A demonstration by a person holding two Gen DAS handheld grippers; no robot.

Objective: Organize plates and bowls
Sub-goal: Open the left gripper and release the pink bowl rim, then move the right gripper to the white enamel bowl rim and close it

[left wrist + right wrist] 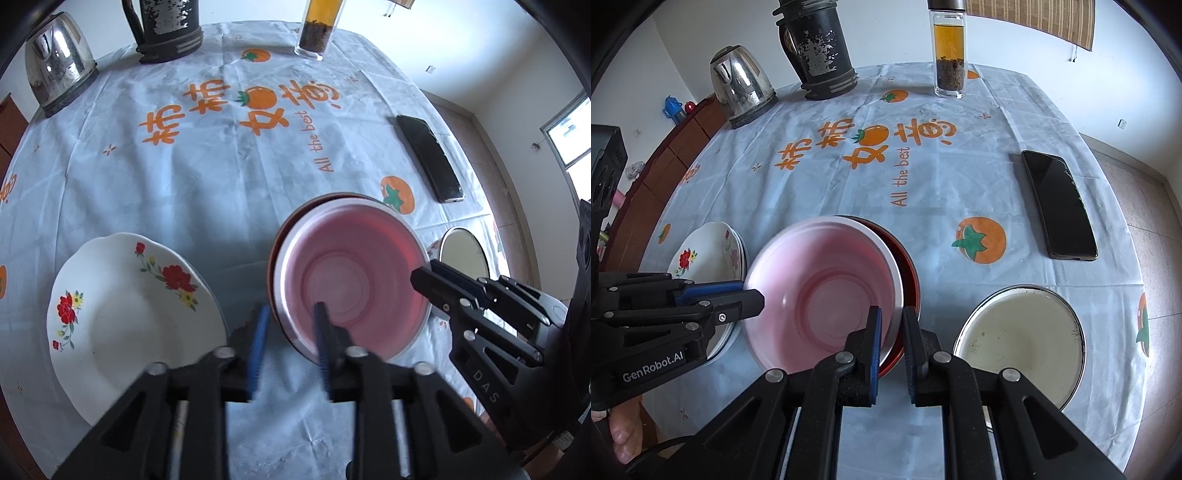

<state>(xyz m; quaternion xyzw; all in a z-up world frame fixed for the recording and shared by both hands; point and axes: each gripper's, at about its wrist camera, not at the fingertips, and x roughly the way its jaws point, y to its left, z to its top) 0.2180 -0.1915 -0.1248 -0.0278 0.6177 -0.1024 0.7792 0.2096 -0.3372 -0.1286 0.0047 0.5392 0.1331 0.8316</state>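
My left gripper (291, 314) stands open astride the pink bowl's (351, 277) near rim; my right gripper (890, 325) pinches its opposite rim. The bowl sits nested in the red bowl (908, 266). I should release gently, lifting both grippers straight up.

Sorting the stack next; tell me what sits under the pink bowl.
Under the pink bowl sits a dark red bowl; only its rim shows, as a crescent along one side. The pink bowl covers its inside and base, so anything lower is hidden.
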